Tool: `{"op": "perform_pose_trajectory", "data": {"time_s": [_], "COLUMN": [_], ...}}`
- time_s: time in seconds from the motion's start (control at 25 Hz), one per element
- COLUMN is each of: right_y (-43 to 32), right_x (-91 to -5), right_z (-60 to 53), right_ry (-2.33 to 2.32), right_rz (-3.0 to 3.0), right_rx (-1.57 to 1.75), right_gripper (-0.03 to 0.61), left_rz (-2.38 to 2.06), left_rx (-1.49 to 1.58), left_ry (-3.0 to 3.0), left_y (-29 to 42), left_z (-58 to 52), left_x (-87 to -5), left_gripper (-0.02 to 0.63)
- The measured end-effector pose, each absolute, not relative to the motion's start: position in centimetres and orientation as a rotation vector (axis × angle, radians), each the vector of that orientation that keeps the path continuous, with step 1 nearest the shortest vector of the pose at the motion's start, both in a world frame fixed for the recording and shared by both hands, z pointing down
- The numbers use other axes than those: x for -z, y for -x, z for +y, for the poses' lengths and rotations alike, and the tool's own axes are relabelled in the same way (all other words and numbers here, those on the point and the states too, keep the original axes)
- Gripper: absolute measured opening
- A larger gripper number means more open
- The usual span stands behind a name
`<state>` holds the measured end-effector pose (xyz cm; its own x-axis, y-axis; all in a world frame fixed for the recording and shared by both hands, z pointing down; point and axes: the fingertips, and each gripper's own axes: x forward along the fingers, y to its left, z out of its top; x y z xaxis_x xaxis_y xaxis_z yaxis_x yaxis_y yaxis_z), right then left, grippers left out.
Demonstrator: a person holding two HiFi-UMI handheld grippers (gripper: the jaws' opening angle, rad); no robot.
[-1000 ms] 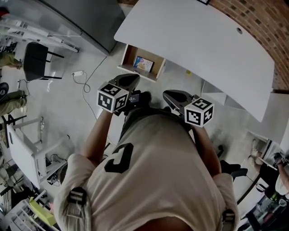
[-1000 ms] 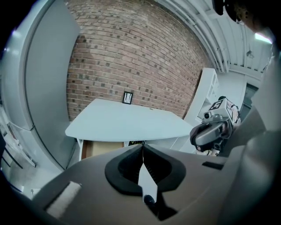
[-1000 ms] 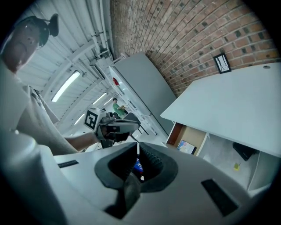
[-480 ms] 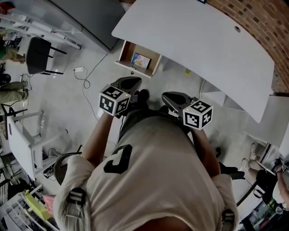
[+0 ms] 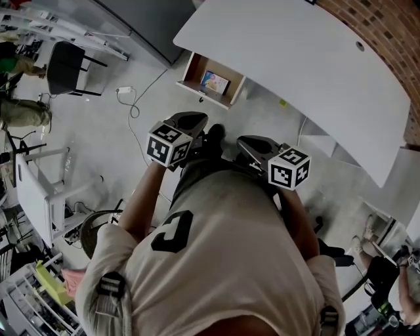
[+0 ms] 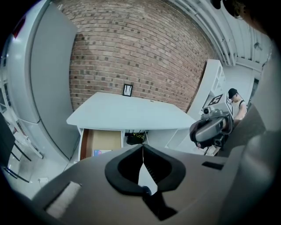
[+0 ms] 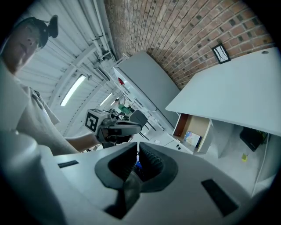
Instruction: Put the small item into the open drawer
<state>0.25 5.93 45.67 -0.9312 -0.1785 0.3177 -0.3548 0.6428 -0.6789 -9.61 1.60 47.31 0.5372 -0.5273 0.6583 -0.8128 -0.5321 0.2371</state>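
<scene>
In the head view I hold both grippers side by side before my chest, above the floor and short of the white desk [image 5: 295, 65]. The open wooden drawer [image 5: 197, 82] hangs under the desk's left end, and a small colourful card [image 5: 215, 83] lies in it. The left gripper [image 5: 202, 120] is shut with nothing between its jaws [image 6: 142, 146]. The right gripper [image 5: 241, 140] is shut, and a small blue item [image 7: 138, 165] shows deep between its pads. Both gripper views look toward the drawer [image 6: 105, 140] [image 7: 197, 127], still well ahead.
A black chair [image 5: 65, 69] and a power strip with a cable [image 5: 125, 90] are on the floor to the left. A grey cabinet [image 5: 141, 20] stands beside the desk. A black box [image 6: 135, 139] sits under the desk. White racks line the left edge. Other people stand at the edges of the room.
The floor, chair and desk have slid a little through the head view as I move on. Both grippers stay shut and side by side, close to my chest.
</scene>
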Motion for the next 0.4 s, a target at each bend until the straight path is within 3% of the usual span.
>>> {"op": "perform_pose_trajectory", "data": {"time_s": [0.4], "right_y": [3.9], "right_x": [-46.4], "right_z": [2.3], "right_ry": [-0.453], "right_rz": [-2.595], "right_rx": [-1.168], "right_gripper": [0.015], "left_rz": [-1.12], "left_rx": [-0.679], "left_ry": [-2.212], "left_y": [16.0], "left_z": [-2.7], "left_x": [-48.5], "left_gripper": [0.006]}}
